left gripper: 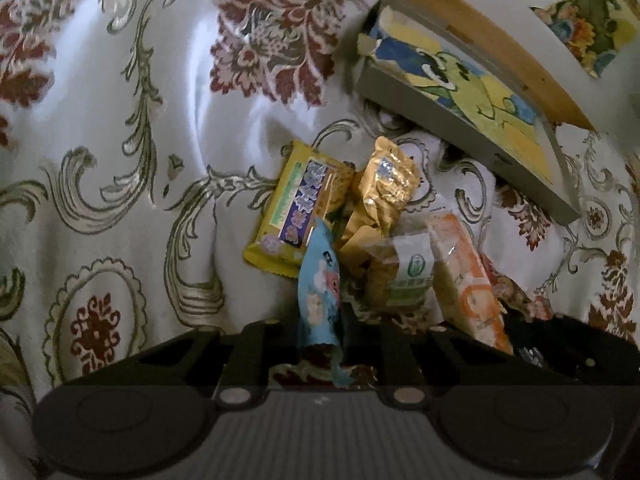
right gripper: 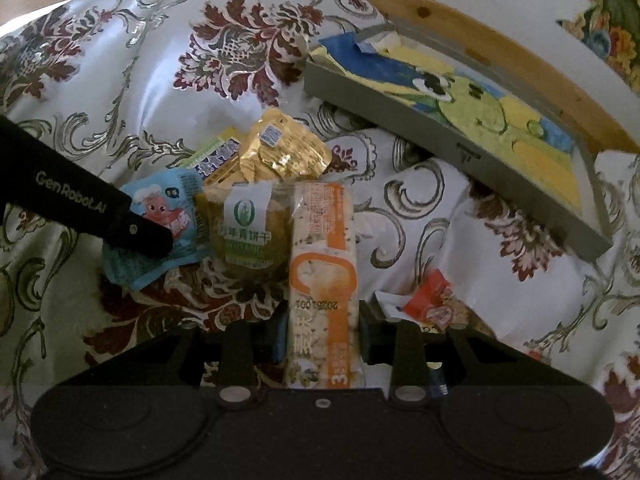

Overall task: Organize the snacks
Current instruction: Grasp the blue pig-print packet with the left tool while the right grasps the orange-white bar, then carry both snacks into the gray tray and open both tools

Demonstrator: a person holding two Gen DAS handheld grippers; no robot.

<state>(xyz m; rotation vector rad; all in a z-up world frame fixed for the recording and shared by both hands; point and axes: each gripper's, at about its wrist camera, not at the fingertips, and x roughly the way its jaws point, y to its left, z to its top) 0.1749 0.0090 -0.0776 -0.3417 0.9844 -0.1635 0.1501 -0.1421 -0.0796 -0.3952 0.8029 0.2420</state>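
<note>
— Where's my room? 
— Bare tablecloth [left gripper: 120, 120] wide open on my left. 
— And ahead? 
— Snack pile [right gripper: 260, 200] packed tight; grey tray [right gripper: 460, 148] blocks far right, its inside free.

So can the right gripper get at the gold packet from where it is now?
Probably not yet. The right gripper is shut on the orange packet, and the gold packet lies beyond it, behind the green-label biscuit pack.
</note>
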